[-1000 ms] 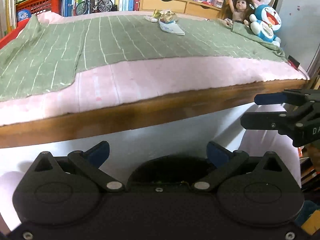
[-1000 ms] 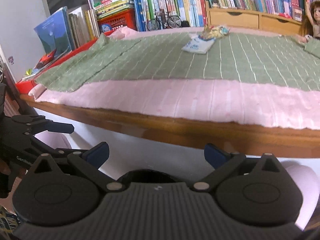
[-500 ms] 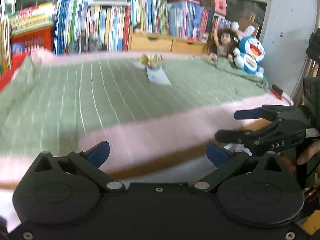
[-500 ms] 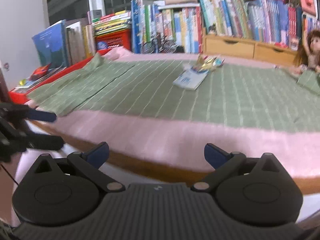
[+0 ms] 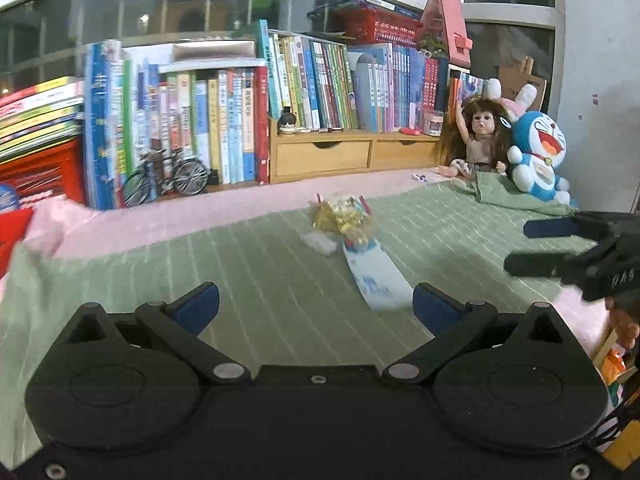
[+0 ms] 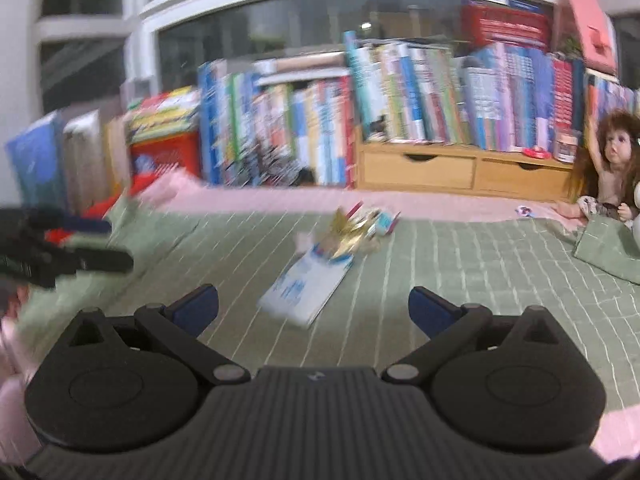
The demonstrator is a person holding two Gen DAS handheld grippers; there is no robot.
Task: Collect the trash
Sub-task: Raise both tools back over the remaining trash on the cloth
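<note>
Left tool (image 5: pixel 316 300): hovering low over the near part of the bed, fingers spread wide, holding nothing.
Green blanket (image 5: pixel 248 280): lying flat across the bed, carrying all the trash in sight; pink sheet (image 5: pixel 192 210) showing beyond it toward the books.
Clear scrap (image 5: pixel 319 242): resting on the blanket at the left edge of the pile, touching the wrappers, not yet picked up.
Gold wrappers (image 5: pixel 344 216): sitting crumpled at the far end of the pile, partly on top of the packet, not yet picked up.
White and blue packet (image 5: pixel 374 276): lying flat, reaching from the wrappers toward the left tool, near end just beside the right-hand fingertip in the left wrist view.
Small scrap (image 5: pixel 419 177): lying apart on the pink sheet near the doll (image 5: pixel 476 140); too small to tell what kind of thing.
Right tool (image 6: pixel 314 304): hovering over the blanket with fingers wide apart, gripping nothing, packet (image 6: pixel 306 284) lying ahead between the fingertips; view blurred on its left side.
Progress: likely standing at the very start, judging by nothing held and the whole pile untouched.
Remaining: reaching in, closing on each piece, carrying it off; no bin or bag showing in either view.
</note>
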